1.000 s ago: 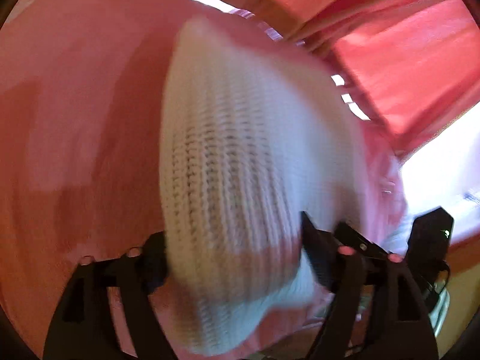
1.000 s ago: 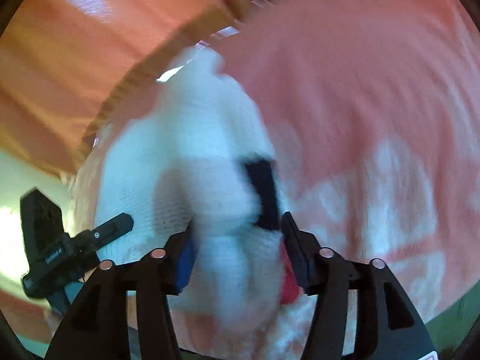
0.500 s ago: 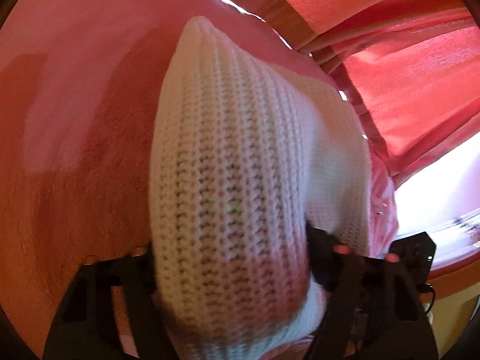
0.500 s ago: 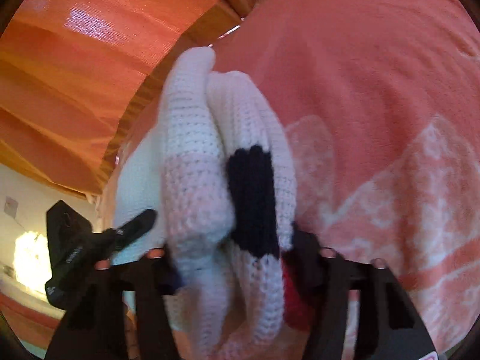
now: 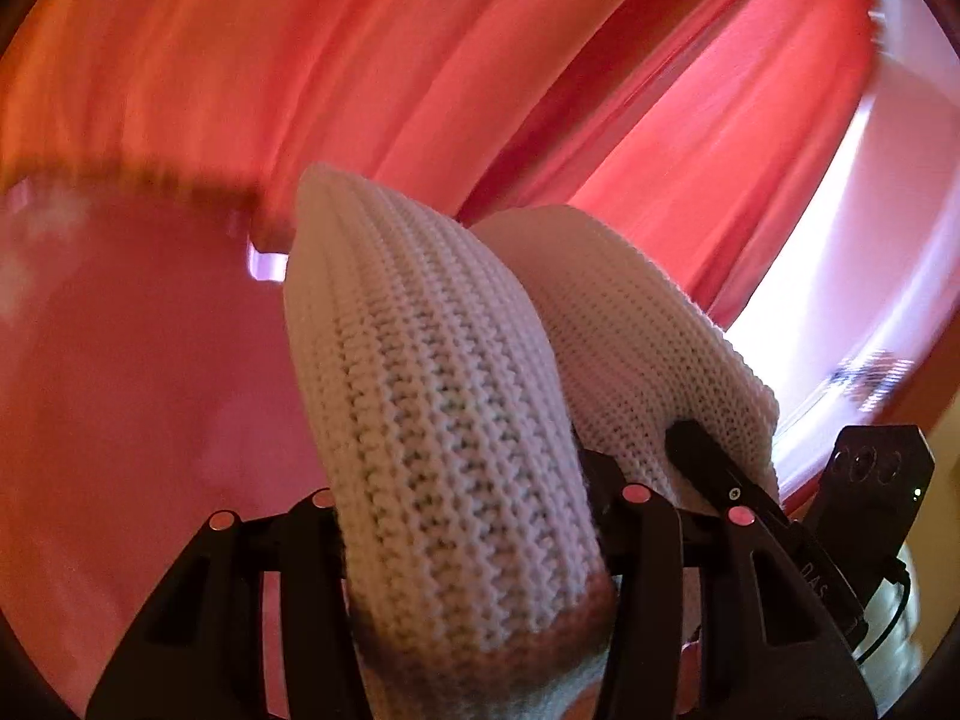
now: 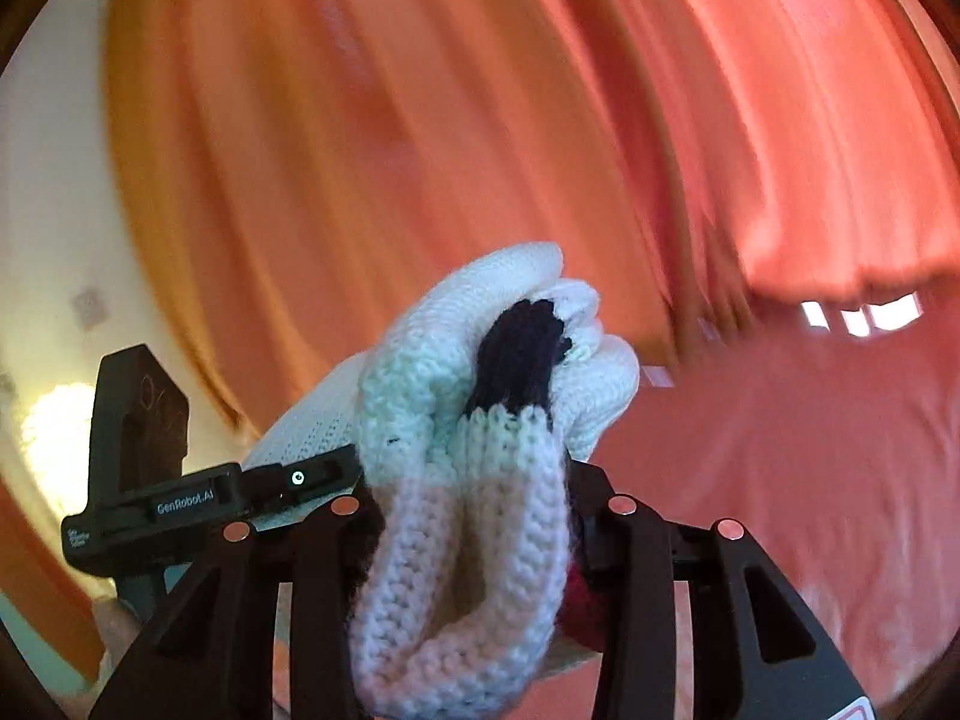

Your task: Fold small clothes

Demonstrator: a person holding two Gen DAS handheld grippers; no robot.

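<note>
A white knit garment (image 5: 432, 360) is bunched into a thick fold and lifted above the pink bedspread (image 5: 138, 360). My left gripper (image 5: 468, 498) has its jaws closing, with that fold squeezed between the pads. In the right wrist view the same white knit garment (image 6: 420, 384), with a black stripe (image 6: 522, 354) and a red patch (image 6: 582, 606), is pinched in my right gripper (image 6: 474, 498), whose jaws are also closing. The knit stretches between the two grippers. One finger (image 6: 300, 477) of the left gripper shows at the left of that view. The knit hides the pads.
Red-orange curtains (image 5: 480, 90) hang behind the bed and fill the upper half of both views. Bright window light (image 5: 840, 276) comes in at the right. A pale wall (image 6: 54, 210) lies to the left in the right wrist view. The pink bedspread (image 6: 810, 450) spreads below.
Both grippers have risen with the knit garment, and both views have tipped up from the bedspread to the curtains. The jaws have narrowed onto the bunched knit.
</note>
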